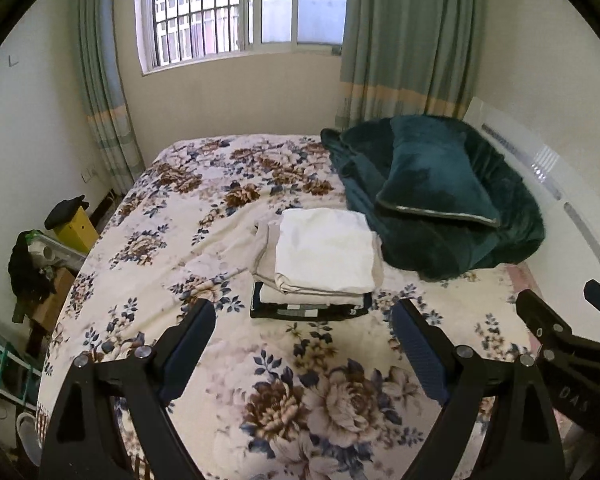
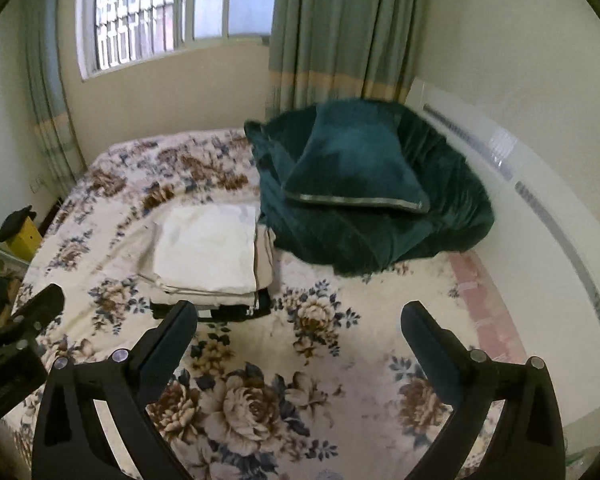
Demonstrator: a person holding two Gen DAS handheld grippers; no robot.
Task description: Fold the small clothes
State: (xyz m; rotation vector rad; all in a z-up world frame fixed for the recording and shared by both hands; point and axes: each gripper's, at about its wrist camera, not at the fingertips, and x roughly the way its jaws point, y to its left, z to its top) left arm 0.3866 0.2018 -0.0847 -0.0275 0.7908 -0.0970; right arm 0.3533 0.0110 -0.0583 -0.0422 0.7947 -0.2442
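A stack of folded clothes [image 1: 320, 258] lies on the floral bed sheet [image 1: 204, 240], white and cream pieces on top and a dark piece at the bottom. It also shows in the right wrist view [image 2: 208, 252]. My left gripper [image 1: 304, 320] is open and empty, hovering just in front of the stack. My right gripper [image 2: 300, 316] is open and empty, to the right of the stack and in front of it. The right gripper also shows at the right edge of the left wrist view [image 1: 560, 308].
A dark green blanket with a pillow [image 1: 440, 196] is heaped at the far right of the bed, against a white headboard [image 1: 548, 168]. Boxes and clutter [image 1: 40, 264] stand on the floor to the left. Window and curtains are behind.
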